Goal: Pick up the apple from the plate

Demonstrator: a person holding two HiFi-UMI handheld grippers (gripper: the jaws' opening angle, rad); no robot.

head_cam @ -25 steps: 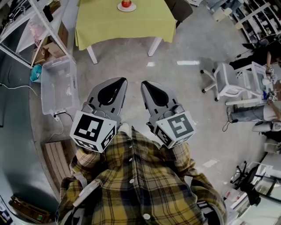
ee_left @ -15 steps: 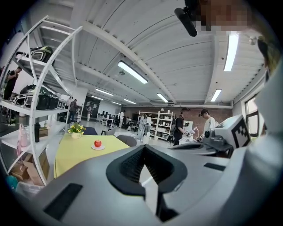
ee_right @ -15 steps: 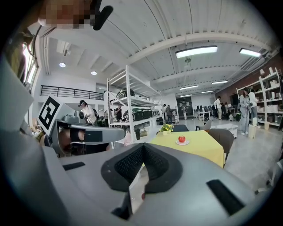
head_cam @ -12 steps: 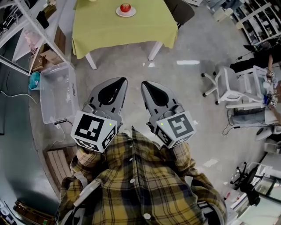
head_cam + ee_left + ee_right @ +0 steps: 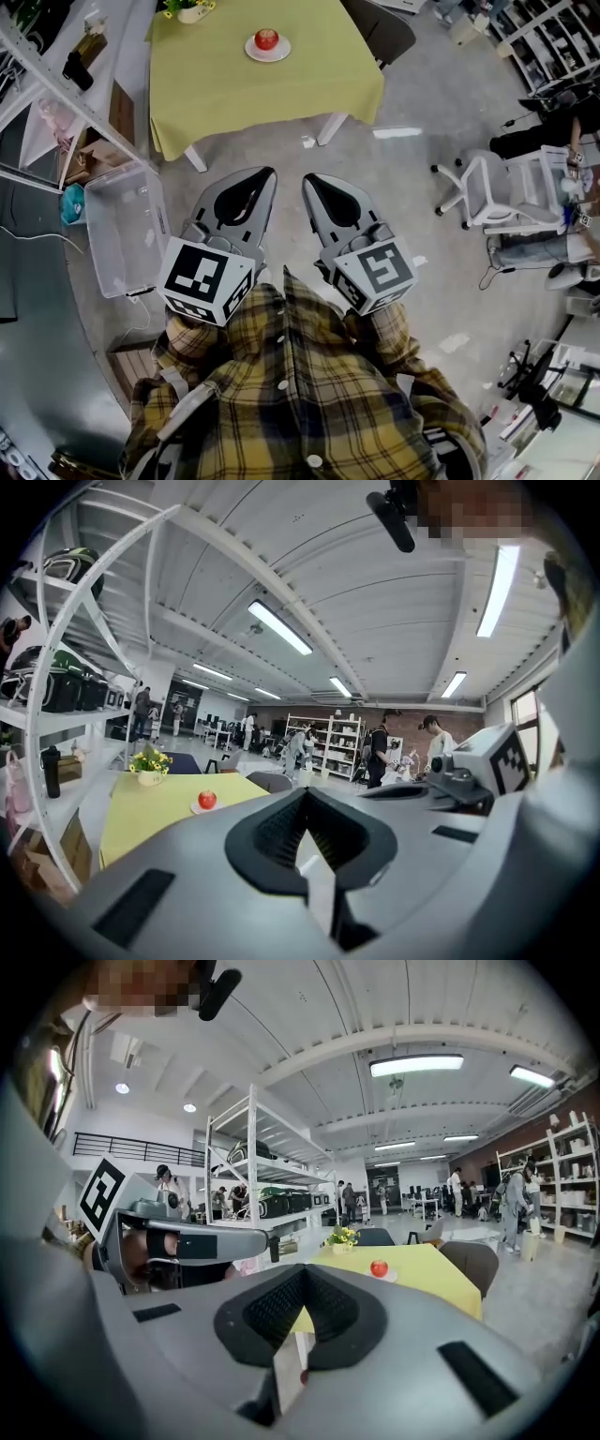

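**Two things first: get close, then open up**

Well ahead of me across the floor stands the worktop (image 5: 225,94) under its yellow cloth. My left gripper (image 5: 265,174) and right gripper (image 5: 309,180) sit side by side near my chest, each with its jaws closed together and nothing in them. The plate (image 5: 251,52) lies towards the worktop's far side, and the apple (image 5: 267,38) rests on it. As I judge it, I should walk in, spread one gripper wide before reaching, meet the apple's widest part level, and squeeze gently so it doesn't roll.
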